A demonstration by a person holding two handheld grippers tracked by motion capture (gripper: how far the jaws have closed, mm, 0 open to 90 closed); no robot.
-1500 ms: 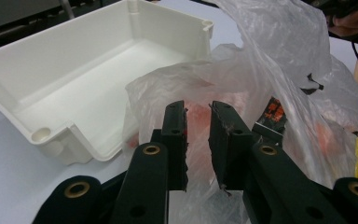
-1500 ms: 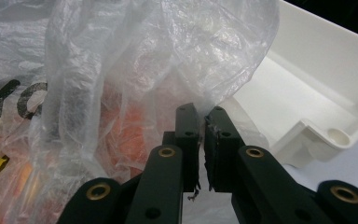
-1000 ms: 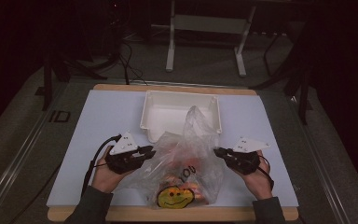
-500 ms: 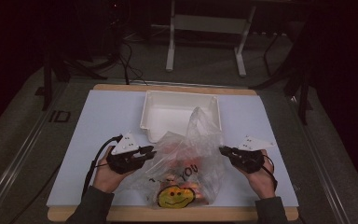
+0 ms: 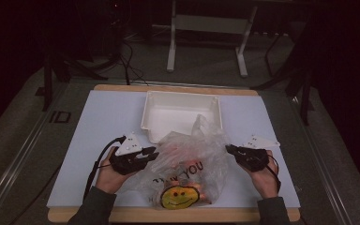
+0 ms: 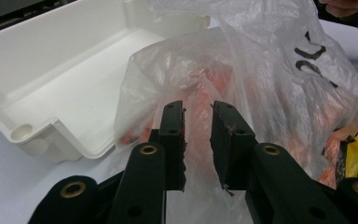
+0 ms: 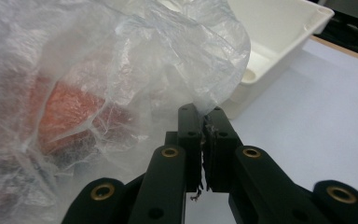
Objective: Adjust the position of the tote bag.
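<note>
My right claw (image 7: 201,113) is pressed together on a fold of the thin, crinkled clear plastic bag (image 7: 98,79), low in the middle of the right gripper view; the film rises from between my pads and billows to the upper left. My left claw (image 6: 198,109) stands a little apart, low in the centre of the left gripper view, with a strip of the same film running through the gap; I cannot tell whether the pads press on it.

In the high view my left claw (image 5: 151,153) sits left of centre in the lower half and my right claw (image 5: 229,149) right of centre, with the bag (image 5: 187,164) between them. Orange contents (image 6: 214,77) show blurred through the film, and I cannot tell what they are. The bag carries dark printed letters and a yellow smiley face (image 5: 180,197) near the bottom edge.

Just above the bag in the high view stands a white rectangular plastic tub (image 5: 180,110), touched by the bag's upper fold. Everything rests on a pale blue sheet (image 5: 103,122) over a wooden-edged table (image 5: 168,88).
</note>
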